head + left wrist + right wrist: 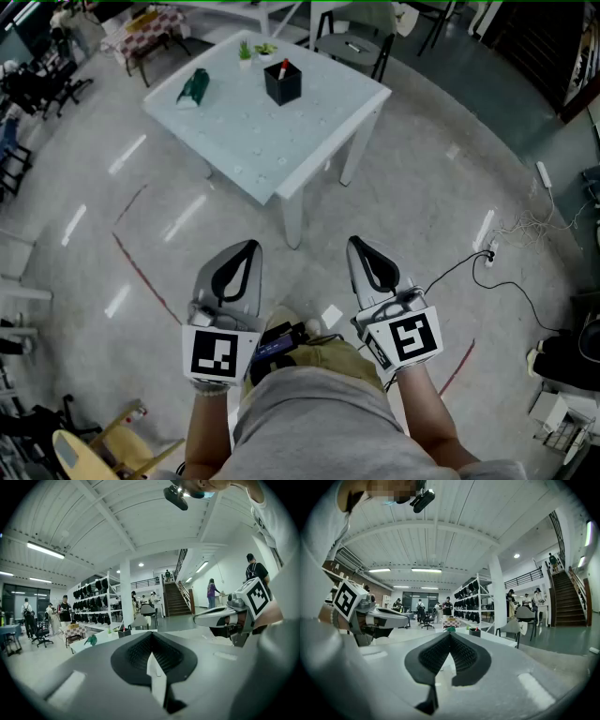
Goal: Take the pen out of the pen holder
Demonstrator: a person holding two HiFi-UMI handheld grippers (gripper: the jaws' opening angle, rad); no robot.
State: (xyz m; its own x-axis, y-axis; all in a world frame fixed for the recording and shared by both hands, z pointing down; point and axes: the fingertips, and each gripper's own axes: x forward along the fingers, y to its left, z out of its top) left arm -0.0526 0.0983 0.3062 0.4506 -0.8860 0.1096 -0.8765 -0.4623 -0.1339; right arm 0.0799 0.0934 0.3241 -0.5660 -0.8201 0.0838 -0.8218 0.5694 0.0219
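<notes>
Pen [284, 66] in holder [282, 84] on worktop [272, 150], upper centre.
Left gripper [247, 249] and right gripper [356, 246], lower centre: jaws closed, empty, well short of the worktop.

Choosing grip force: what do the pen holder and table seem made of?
Pen holder: square, black, matte, no glints; probably plastic, can't be sure. Table: pale, smooth, uniform top and legs with a soft sheen; likely painted wood or laminate.
</notes>
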